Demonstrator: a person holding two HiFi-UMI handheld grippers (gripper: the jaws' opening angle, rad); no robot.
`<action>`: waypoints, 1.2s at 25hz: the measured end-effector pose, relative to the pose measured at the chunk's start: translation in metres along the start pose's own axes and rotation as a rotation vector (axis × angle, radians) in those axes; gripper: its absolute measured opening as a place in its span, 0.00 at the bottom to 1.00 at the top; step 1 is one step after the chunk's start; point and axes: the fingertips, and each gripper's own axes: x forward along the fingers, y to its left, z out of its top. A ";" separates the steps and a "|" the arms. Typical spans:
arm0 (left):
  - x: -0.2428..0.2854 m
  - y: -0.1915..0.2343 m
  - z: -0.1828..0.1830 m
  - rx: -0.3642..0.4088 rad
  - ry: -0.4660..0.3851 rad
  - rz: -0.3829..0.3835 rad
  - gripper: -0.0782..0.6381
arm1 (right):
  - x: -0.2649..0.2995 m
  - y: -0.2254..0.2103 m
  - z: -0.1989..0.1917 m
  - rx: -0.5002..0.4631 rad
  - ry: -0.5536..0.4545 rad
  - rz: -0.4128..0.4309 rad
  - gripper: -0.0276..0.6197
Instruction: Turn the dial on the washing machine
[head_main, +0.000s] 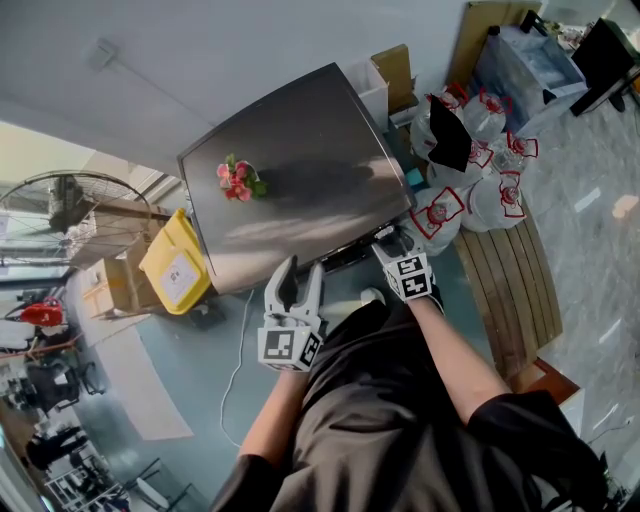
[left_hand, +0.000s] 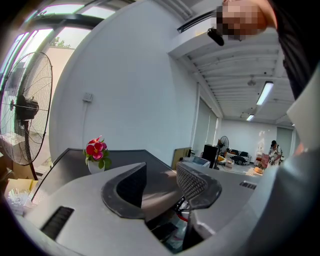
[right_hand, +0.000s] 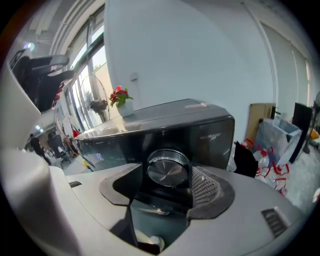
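Right gripper (right_hand: 166, 179): jaws parted, unclenched, one to each side of the dial; no pad plainly touching its rim.
Dial (right_hand: 168, 169): round, brushed metal, on the dark front panel of the washing machine (right_hand: 200, 135), near that panel's right end; squarely ahead of the right gripper and centred in the gap.
Dial axis: straight out of the panel, in line with the jaws' own reach, not across it.
Nearer gripper: right, at the panel itself in the head view; left well back from it.
Left gripper (left_hand: 161, 174): jaws parted, nothing between them; held in front of the machine and left of the dial, pointing up over the top of the machine.
Machine top: flat grey steel, bearing only a small flower pot (head_main: 238, 181) towards the far left corner.
Surroundings: yellow bin (head_main: 175, 262) just beside the machine's left flank; white tied bags (head_main: 470, 195) against its right; standing fan (head_main: 70, 205) further left.
Step in hand, as judged: dial lined up, not yet gripped.
Next move, as judged: short closing squeeze on the rim, then a roll of the right wrist about the dial's axis.
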 end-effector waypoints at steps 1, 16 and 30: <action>0.000 -0.001 0.000 -0.001 0.001 0.000 0.34 | -0.002 0.002 0.000 -0.034 0.003 -0.014 0.44; 0.003 -0.002 -0.002 -0.002 0.011 -0.004 0.34 | 0.000 -0.002 -0.005 -0.158 0.061 -0.082 0.44; 0.009 0.000 -0.001 -0.010 0.009 -0.009 0.34 | 0.003 -0.008 -0.004 0.136 0.024 0.041 0.44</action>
